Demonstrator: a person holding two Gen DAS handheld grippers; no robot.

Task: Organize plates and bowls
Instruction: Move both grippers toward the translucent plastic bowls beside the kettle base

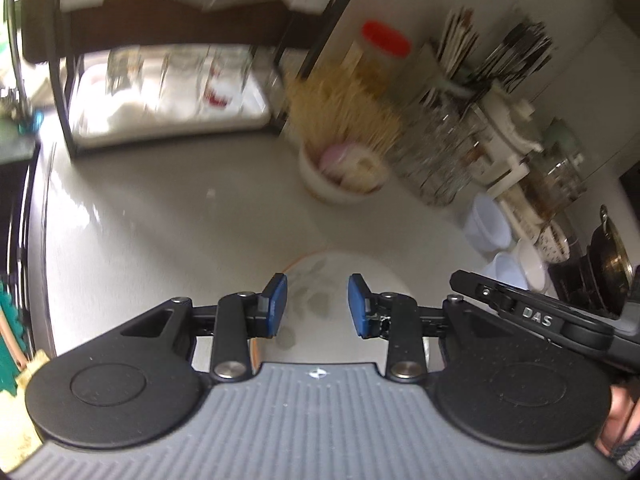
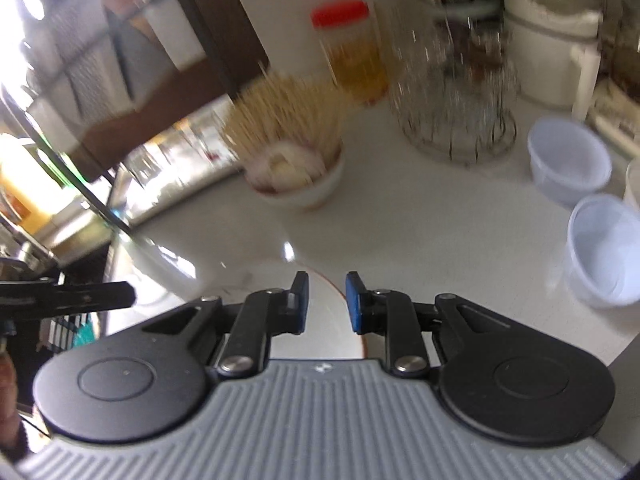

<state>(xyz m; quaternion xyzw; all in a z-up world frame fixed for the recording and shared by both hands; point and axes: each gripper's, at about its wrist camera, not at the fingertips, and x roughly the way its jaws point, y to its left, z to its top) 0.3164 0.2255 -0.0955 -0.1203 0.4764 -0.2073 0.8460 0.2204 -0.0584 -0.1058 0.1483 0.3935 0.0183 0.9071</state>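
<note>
A white plate (image 1: 320, 280) with an orange rim and faint leaf prints lies flat on the pale counter, straight under my left gripper (image 1: 318, 306). That gripper's blue pads stand apart with nothing between them. In the right wrist view the same plate (image 2: 324, 320) shows under my right gripper (image 2: 327, 302), its orange rim curving past the right pad. Those pads sit closer together, with a clear gap and nothing gripped. Translucent plastic bowls (image 2: 568, 160) (image 2: 604, 248) stand on the counter to the right.
A white bowl (image 1: 340, 176) holding wooden sticks and garlic stands mid-counter. Behind it are a red-lidded jar (image 1: 384, 48), a wire basket (image 2: 456, 120) and cutlery holders (image 1: 480, 60). A dark-framed rack with glasses (image 1: 168, 92) fills the back left. More plastic bowls (image 1: 486, 224) sit at the right.
</note>
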